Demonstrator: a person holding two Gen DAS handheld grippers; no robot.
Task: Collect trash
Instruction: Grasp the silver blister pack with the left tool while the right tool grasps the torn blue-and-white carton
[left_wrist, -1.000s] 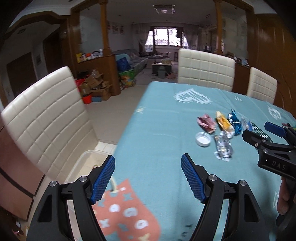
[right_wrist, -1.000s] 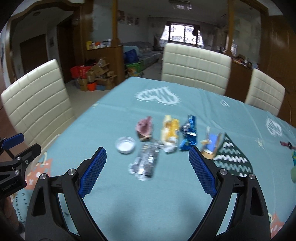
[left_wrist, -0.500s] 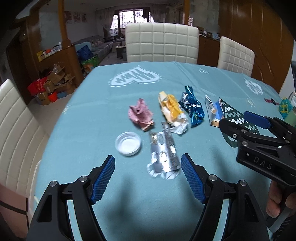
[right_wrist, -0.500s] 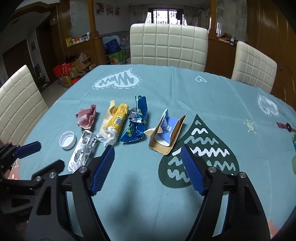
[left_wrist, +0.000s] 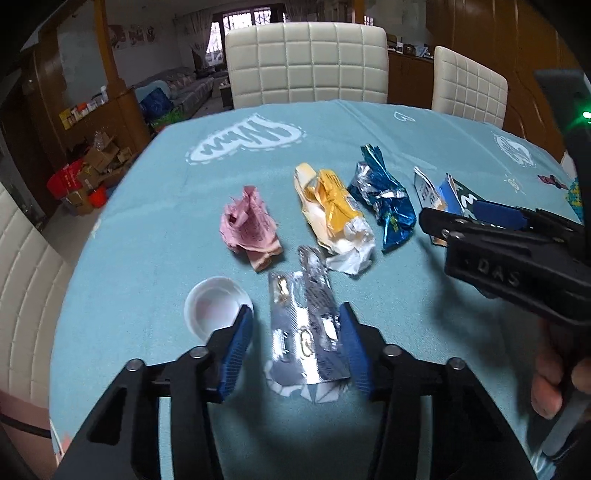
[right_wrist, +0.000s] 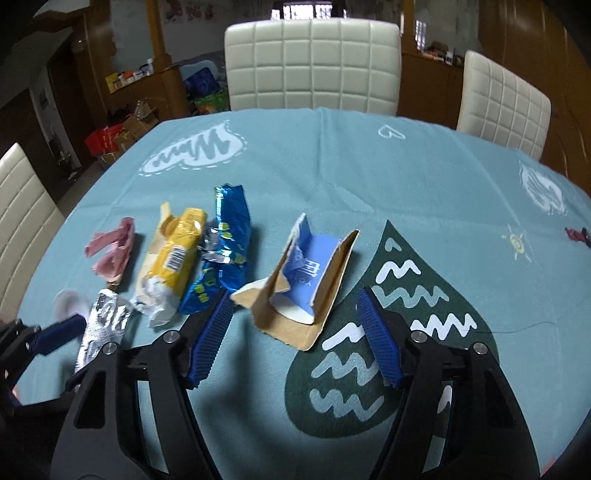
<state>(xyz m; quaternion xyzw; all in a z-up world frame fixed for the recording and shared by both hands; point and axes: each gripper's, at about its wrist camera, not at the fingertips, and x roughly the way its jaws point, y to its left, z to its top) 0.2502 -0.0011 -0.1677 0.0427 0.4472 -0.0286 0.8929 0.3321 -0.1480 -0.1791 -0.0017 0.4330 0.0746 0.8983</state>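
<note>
Trash lies in a row on the teal tablecloth (left_wrist: 147, 221). My left gripper (left_wrist: 295, 310) straddles a silver blister pack (left_wrist: 310, 295); its jaws are closing, and a gap still shows beside the left pad (left_wrist: 236, 339). A white bottle cap (left_wrist: 212, 310) sits just outside that pad. Further on lie pink crumpled paper (left_wrist: 249, 225), a yellow wrapper (left_wrist: 332, 210) and a blue foil wrapper (left_wrist: 384, 195). My right gripper (right_wrist: 295, 295) has a torn blue-and-brown cardboard box (right_wrist: 306, 273) between its fingertips; its jaws are closing too, with the pads clear of the box.
White quilted chairs (right_wrist: 314, 62) stand at the far side and another chair (left_wrist: 22, 295) at the left edge. A hand (left_wrist: 550, 373) holds the right gripper's handle. Small colourful items (right_wrist: 576, 234) lie far right on the cloth. Boxes (left_wrist: 92, 170) clutter the floor at left.
Both grippers came forward and down over the trash. The left swung from the table's edge onto the blister pack. Both pairs of jaws have narrowed.
</note>
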